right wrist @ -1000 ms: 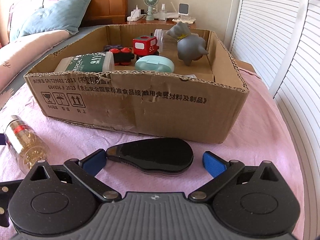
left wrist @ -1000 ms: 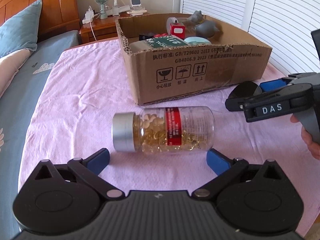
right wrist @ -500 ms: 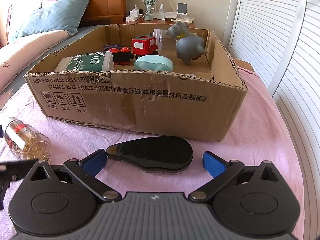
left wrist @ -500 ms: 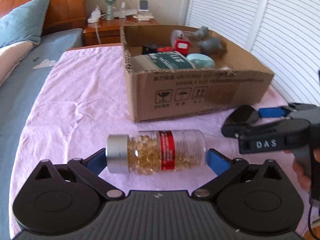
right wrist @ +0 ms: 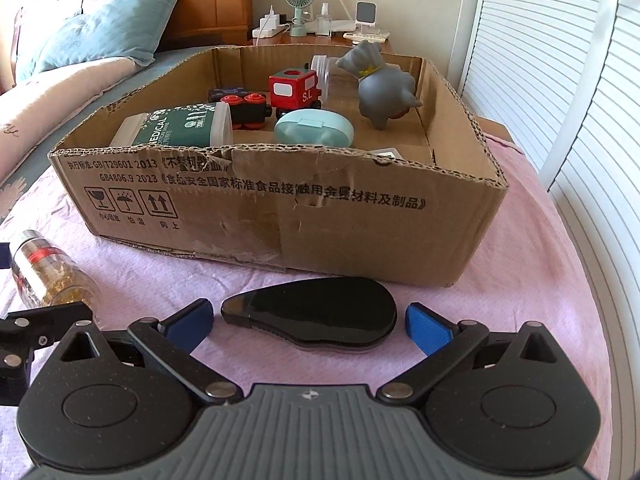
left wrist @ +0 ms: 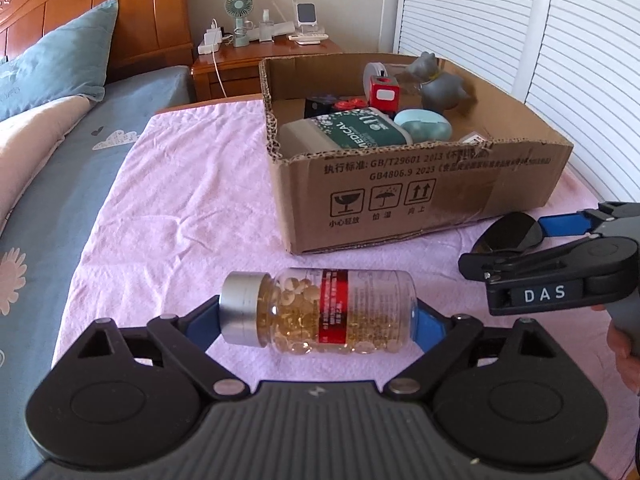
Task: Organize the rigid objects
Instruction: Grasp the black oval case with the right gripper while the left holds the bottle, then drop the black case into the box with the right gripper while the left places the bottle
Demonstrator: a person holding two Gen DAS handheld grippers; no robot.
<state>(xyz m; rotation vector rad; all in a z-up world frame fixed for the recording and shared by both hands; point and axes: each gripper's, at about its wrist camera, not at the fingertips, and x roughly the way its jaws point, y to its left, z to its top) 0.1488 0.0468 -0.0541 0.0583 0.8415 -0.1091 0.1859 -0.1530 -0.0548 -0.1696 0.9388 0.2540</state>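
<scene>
Left wrist view first: your left gripper (left wrist: 318,316) has just been closing, and the capsule bottle (left wrist: 320,312) lies on its side between the blue pads, its long axis running straight across from one pad to the other. The silver cap meets the left pad and the base meets the right, so you are clamped on it end to end, low on the pink cloth (left wrist: 192,200). The cardboard box (left wrist: 420,196) sits ahead and slightly right, so lifting forward looks like your route.

Right wrist view next: your right gripper (right wrist: 310,320) stands apart, its pads just beside either end of the black teardrop-shaped case (right wrist: 316,318), neither touching. The case's long axis also runs pad to pad, narrow tip left. The box wall is near, directly ahead; this hand is the nearer to it.
</scene>
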